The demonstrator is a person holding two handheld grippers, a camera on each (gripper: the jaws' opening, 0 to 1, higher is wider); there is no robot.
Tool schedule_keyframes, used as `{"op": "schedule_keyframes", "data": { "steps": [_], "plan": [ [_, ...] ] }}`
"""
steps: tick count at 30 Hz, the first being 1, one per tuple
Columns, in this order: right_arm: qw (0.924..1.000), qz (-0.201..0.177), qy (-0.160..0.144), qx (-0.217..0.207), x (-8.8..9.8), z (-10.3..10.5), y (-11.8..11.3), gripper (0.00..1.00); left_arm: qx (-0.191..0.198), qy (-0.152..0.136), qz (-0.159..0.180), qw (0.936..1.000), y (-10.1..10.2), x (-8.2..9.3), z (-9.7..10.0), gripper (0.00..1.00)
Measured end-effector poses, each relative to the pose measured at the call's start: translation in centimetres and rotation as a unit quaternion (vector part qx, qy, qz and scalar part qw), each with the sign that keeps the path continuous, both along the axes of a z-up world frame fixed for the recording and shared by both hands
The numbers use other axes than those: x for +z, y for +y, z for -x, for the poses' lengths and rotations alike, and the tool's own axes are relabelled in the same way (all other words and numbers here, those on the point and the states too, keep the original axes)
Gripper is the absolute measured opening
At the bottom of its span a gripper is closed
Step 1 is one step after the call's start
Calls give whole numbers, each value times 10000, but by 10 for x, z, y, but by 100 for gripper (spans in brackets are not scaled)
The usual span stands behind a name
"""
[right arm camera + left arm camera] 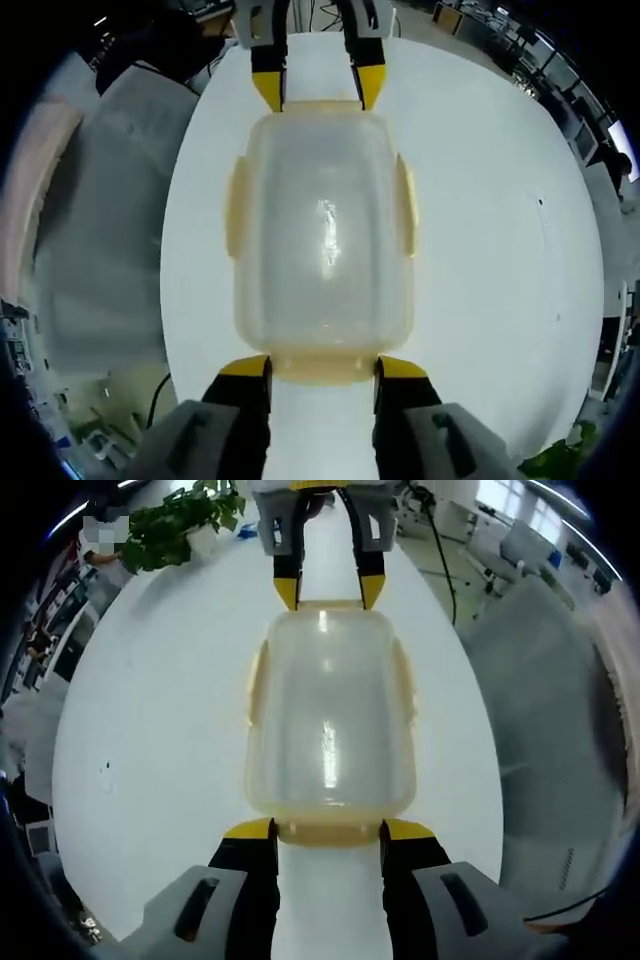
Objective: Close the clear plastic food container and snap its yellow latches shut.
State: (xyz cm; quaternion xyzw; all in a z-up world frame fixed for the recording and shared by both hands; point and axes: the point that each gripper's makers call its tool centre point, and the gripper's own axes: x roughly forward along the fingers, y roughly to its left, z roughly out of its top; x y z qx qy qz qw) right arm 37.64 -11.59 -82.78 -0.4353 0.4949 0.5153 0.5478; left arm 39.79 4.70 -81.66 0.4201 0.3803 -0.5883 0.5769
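Note:
The clear plastic container [328,715] lies lid-on in the middle of the white table [150,750], with pale yellow latches [256,685] along its long sides and at both ends. My left gripper [328,832] is open, its yellow tips flanking the near end latch [328,833]. My right gripper [330,592] stands opposite at the far end. In the right gripper view the container [322,235] lies the same way. There the right gripper [322,368] is open, its tips either side of its end latch [322,368], and the left gripper [318,90] faces it.
A potted green plant [185,525] stands at the table's far edge and also shows low in the right gripper view as the plant [565,460]. A grey covered seat [550,710] sits beside the table. A black cable [447,565] hangs near it.

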Motion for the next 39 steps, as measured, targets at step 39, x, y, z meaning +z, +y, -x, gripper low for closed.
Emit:
{"op": "schedule_keyframes", "data": {
  "steps": [39],
  "plan": [
    [9719, -1030, -594, -2033, 20, -4, -11, 38, 2381, 1042, 1733, 9500, 2, 25, -2, 45]
  ]
}}
